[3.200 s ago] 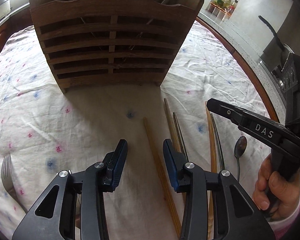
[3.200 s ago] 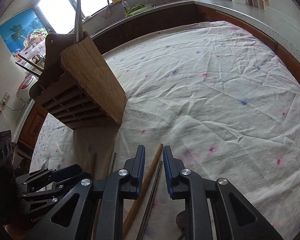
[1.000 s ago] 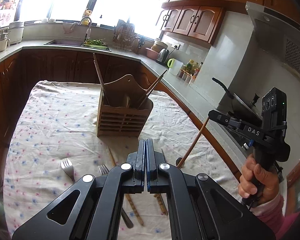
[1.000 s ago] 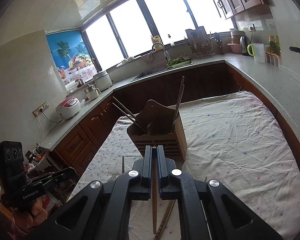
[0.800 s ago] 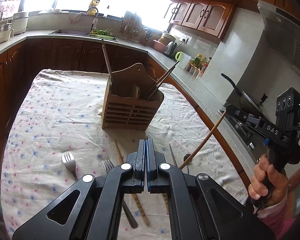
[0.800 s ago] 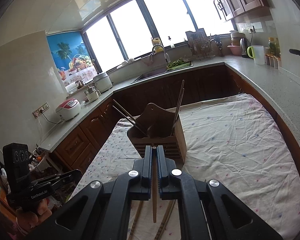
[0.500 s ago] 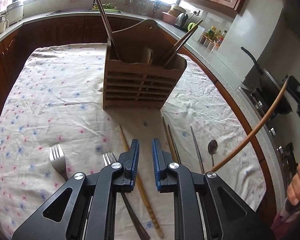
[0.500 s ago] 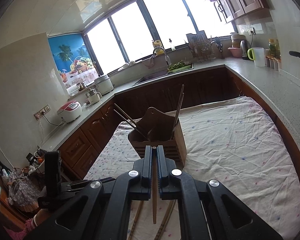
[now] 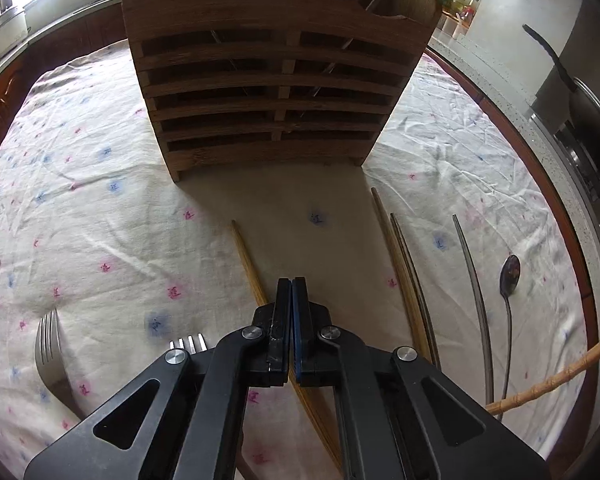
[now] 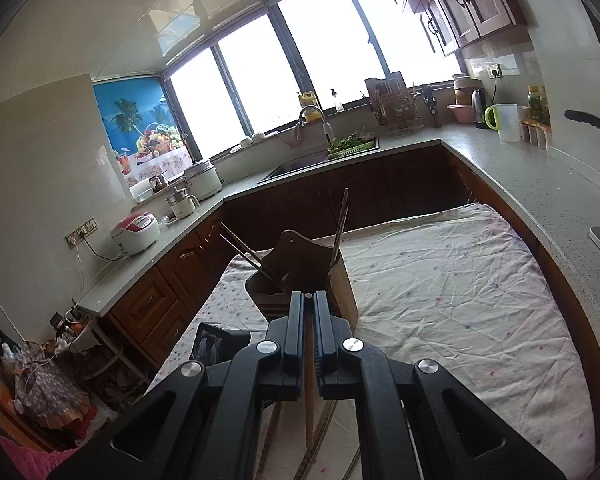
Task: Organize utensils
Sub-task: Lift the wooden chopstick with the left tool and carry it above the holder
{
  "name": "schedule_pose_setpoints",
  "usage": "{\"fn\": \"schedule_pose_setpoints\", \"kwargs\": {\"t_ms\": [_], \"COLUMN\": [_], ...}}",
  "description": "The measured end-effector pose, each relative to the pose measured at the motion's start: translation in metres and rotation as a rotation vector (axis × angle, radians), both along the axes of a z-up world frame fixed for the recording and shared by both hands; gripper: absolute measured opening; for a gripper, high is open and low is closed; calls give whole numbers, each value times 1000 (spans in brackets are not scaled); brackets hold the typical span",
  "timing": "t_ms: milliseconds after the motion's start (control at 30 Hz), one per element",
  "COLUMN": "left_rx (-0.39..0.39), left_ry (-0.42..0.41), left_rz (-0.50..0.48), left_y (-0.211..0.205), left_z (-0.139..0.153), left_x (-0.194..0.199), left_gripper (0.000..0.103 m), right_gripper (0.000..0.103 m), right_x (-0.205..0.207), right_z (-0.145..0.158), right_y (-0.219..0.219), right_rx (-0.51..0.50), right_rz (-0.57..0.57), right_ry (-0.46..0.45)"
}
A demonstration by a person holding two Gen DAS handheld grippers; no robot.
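While the right tongs (image 10: 309, 300) stayed clamped on a wooden chopstick (image 10: 309, 400), the left descended.
Left tongs (image 9: 291, 284), just opened, had closed empty above the worktop chopstick (image 9: 249, 261), near the holder (image 9: 276, 92); regrasp needed.

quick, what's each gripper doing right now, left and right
Left gripper: closed and empty, jaws together over a wooden chopstick lying on the tablecloth.
Right gripper: closed on a wooden chopstick, held in the air.

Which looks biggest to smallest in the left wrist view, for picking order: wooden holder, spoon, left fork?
1. wooden holder, by far
2. spoon, full length visible
3. left fork, handle cut off by the frame, so its rank against the spoon is unsure
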State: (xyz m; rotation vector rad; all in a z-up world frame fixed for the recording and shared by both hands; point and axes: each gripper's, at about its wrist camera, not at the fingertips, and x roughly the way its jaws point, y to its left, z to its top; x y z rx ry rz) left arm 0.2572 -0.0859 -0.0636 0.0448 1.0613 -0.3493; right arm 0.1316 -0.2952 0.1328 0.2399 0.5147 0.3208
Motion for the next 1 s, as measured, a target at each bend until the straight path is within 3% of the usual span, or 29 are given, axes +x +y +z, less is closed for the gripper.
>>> {"fn": "schedule_pose_setpoints", "kwargs": {"t_ms": [333,467,533,600,667,800,900,1000], "left_rx": [-153,-128,-118,-88,-74,-24,-2,-25], "left_ry": [-37,2,25,26,53,11,-6,2], "left_rz": [15,81,110,127,134,119,95,78], "left_y": [26,32,33,31,28,15,7,6], "left_z": [38,30,22,14,2,0,-1,2], "left_x": [-23,-10,-2,7,17,26,29,25], "left_gripper": [0,1,13,16,16,15,7,5], "right_gripper": [4,4,4,4,4,4,4,4], "right_x": [-5,-6,-6,-6,-4,-3,-3,-4], "right_z": [5,6,5,4,3,1,0,-2], "right_y": [-8,-8,-9,-9,-11,-12,-13,-16], "right_rx": [6,6,11,13,15,16,21,32], "right_rz": [-7,-8,-8,-7,-5,-4,-8,-14], "right_ry": [-18,-25,-25,-22,-17,-11,-8,-5]}}
